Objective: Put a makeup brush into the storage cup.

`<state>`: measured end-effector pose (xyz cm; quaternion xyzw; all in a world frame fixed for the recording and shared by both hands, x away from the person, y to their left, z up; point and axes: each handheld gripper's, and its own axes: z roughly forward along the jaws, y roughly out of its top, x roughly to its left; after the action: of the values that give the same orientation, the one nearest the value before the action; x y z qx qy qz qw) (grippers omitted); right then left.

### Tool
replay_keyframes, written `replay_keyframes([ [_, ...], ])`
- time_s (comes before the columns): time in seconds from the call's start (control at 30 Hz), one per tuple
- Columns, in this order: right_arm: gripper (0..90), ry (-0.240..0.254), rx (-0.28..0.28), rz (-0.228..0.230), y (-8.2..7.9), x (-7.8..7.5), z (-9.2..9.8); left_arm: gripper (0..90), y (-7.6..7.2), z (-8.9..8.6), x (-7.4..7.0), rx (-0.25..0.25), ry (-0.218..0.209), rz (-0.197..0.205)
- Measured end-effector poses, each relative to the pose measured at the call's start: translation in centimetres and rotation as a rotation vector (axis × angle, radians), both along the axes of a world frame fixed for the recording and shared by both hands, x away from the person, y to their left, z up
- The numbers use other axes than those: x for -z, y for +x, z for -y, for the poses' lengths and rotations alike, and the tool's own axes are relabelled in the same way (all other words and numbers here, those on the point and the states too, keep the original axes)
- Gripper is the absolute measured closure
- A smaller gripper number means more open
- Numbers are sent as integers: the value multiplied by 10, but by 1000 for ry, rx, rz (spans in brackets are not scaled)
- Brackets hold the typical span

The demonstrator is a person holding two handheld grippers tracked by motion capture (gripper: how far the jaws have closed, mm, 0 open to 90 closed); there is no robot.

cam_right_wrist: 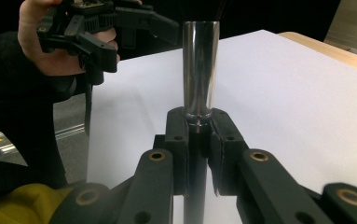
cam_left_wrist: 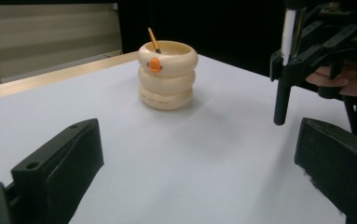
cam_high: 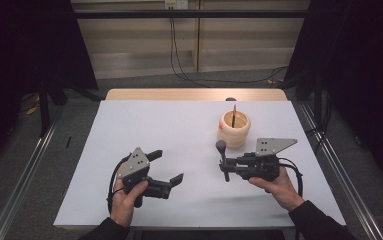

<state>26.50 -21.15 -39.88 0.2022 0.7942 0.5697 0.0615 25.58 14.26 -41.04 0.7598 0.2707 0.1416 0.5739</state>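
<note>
The right gripper is clamping a makeup brush upright; the left gripper is gaping wide, empty. Next, probably: carrying the brush toward one o'clock, into the cream ringed holder.

Cream ringed holder — orange brush, perhaps

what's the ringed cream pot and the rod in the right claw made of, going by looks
The cream pot of three stacked rings looks like glazed ceramic or glossy plastic: smooth, with soft highlights; I cannot tell which. The rod clamped upright in the right claw has a mirror-bright silver sleeve, likely polished metal, above a matte black shaft, material unclear.
</note>
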Motion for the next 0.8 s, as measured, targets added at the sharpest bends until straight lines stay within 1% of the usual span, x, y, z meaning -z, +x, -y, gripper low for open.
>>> replay_keyframes([
  [0.07, 792, 7, 5, 0, 1, 0, 1, 11, 0, -4, 3, -1, -13, -14],
  [0.17, 792, 12, 14, 2, 1, -1, 3, 10, -3, -10, 7, -33, -6, -6],
  [0.2, 792, 12, 18, 2, 1, -1, 3, 10, -3, -12, 9, -31, -18, -15],
  [0.23, 792, 14, 20, 2, 1, -1, 4, 9, -5, -13, 11, -42, -8, -21],
  [0.27, 792, 17, 24, 3, 1, -1, 4, 11, -6, -14, 12, -53, 3, -13],
  [0.33, 792, 20, 32, 6, 2, -2, 5, 11, -10, -17, 17, -64, -17, -26],
  [0.37, 792, 25, 33, 6, 2, -2, 6, 11, -11, -18, 19, -74, -20, -29],
  [0.4, 792, 26, 33, 7, 2, -2, 6, 10, -12, -20, 20, -71, -15, -26],
  [0.43, 792, 27, 37, 7, 2, -2, 7, 11, -13, -23, 22, -75, 0, -14],
  [0.47, 792, 25, 46, 9, 2, -3, 8, 11, -14, -24, 22, -83, -4, -11],
  [0.5, 792, 29, 43, 5, 3, -3, 8, 12, -14, -28, 23, -77, -5, -3],
  [0.53, 792, 28, 53, 7, 3, -3, 9, 14, -15, -30, 23, -92, -10, -5],
  [0.57, 792, 29, 56, 9, 3, -4, 10, 14, -15, -32, 24, -90, -9, 2],
  [0.6, 792, 30, 56, 9, 3, -4, 10, 18, -15, -33, 24, -99, -17, 2],
  [0.63, 792, 35, 58, 10, 4, -4, 11, 22, -15, -35, 22, -107, -19, 11],
  [0.67, 792, 33, 69, 12, 4, -5, 12, 21, -16, -37, 21, -113, -34, 31],
  [0.7, 792, 35, 72, 12, 4, -5, 13, 21, -17, -39, 21, -106, -36, 49],
  [0.73, 792, 34, 76, 11, 4, -5, 14, 14, -17, -39, 22, -89, -47, 54],
  [0.8, 792, 38, 80, 14, 4, -6, 14, 14, -17, -38, 24, -98, -21, 50],
])
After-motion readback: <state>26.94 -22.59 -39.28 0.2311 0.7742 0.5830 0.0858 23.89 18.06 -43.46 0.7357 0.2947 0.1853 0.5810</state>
